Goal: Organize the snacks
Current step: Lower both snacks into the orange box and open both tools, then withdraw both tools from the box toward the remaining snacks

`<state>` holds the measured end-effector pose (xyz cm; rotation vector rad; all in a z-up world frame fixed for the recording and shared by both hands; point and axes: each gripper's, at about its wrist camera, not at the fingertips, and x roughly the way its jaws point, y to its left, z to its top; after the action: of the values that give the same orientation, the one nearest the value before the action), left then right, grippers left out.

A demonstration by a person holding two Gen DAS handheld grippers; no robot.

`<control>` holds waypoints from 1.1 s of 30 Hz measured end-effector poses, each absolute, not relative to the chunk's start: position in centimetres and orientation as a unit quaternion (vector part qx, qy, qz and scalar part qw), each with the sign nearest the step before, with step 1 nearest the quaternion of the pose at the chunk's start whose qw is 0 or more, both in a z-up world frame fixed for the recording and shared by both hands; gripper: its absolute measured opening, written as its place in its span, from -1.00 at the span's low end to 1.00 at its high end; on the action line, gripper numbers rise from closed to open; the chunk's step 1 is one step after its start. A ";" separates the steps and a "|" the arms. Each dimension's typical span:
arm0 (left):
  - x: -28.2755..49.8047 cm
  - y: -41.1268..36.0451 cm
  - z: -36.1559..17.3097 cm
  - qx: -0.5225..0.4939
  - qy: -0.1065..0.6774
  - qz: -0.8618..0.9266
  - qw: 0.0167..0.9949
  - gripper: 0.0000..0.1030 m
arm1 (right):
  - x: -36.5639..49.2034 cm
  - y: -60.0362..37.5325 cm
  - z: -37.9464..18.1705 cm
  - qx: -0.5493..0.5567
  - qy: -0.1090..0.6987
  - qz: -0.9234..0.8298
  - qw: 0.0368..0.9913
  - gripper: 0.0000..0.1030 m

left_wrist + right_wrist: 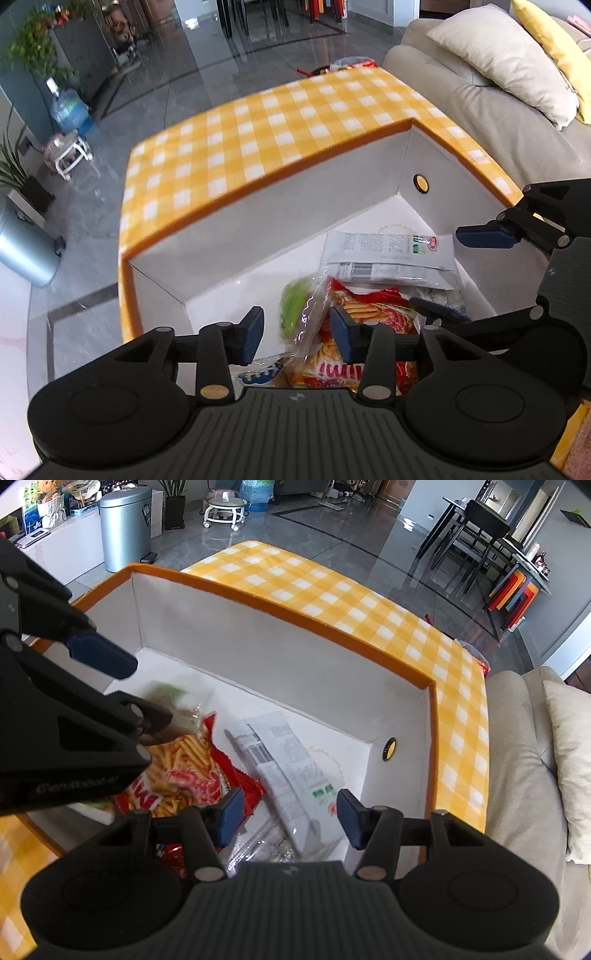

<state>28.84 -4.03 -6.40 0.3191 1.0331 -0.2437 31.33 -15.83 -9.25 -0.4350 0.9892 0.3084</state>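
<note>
Orange-rimmed box (258,221) holds our snack packets (369,325); left tongs (297,339) and right tongs (290,819) both hang open, gripping nothing.

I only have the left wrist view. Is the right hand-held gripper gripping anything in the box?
Observer: No. The right hand-held gripper has its jaws apart above the white packet, and neither pad presses on it.
Operator: Anything near its fingers that I can't see from here?
Observer: Yes, a dark red packet lies partly hidden beneath its left finger, next to the fries bag.
</note>
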 end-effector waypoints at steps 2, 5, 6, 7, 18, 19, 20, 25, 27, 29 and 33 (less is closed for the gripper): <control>28.5 -4.1 -5.9 0.153 0.484 -0.116 0.854 0.09 | 31.1 -15.8 -8.8 -0.205 0.466 0.146 0.848 0.21; 28.0 -4.1 -5.2 0.153 0.477 -0.115 0.858 0.16 | 30.8 -15.9 -8.1 -0.202 0.461 0.145 0.852 0.28; 27.8 -4.1 -4.9 0.154 0.475 -0.115 0.859 0.19 | 30.6 -15.9 -7.9 -0.201 0.459 0.144 0.853 0.30; 27.5 -4.1 -4.6 0.154 0.472 -0.114 0.861 0.22 | 30.6 -15.9 -7.6 -0.199 0.459 0.143 0.854 0.33; 24.1 -3.3 -1.1 0.144 0.423 -0.103 0.888 0.45 | 27.6 -17.3 -3.7 -0.148 0.424 0.134 0.884 0.64; 23.6 -3.2 -0.7 0.141 0.416 -0.103 0.893 0.48 | 27.2 -17.6 -3.2 -0.138 0.418 0.133 0.888 0.67; 23.1 -3.2 -0.3 0.138 0.409 -0.103 0.896 0.50 | 26.6 -17.8 -2.7 -0.129 0.411 0.131 0.893 0.71; 20.4 -2.5 1.5 0.114 0.374 -0.103 0.915 0.62 | 23.7 -18.9 -0.8 -0.089 0.381 0.126 0.912 0.72; 19.2 -2.1 2.0 0.097 0.362 -0.100 0.922 0.65 | 22.3 -19.4 -0.3 -0.071 0.367 0.122 0.919 0.72; 18.1 -1.7 2.2 0.078 0.353 -0.099 0.927 0.67 | 20.6 -20.0 0.1 -0.059 0.353 0.116 0.927 0.72; 15.8 -1.2 1.9 0.044 0.353 -0.103 0.929 0.68 | 17.6 -20.6 0.1 -0.055 0.334 0.101 0.935 0.72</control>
<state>15.83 -1.24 1.90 0.0908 0.7243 -0.2119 17.57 -20.60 0.14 -0.1118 0.6830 0.2073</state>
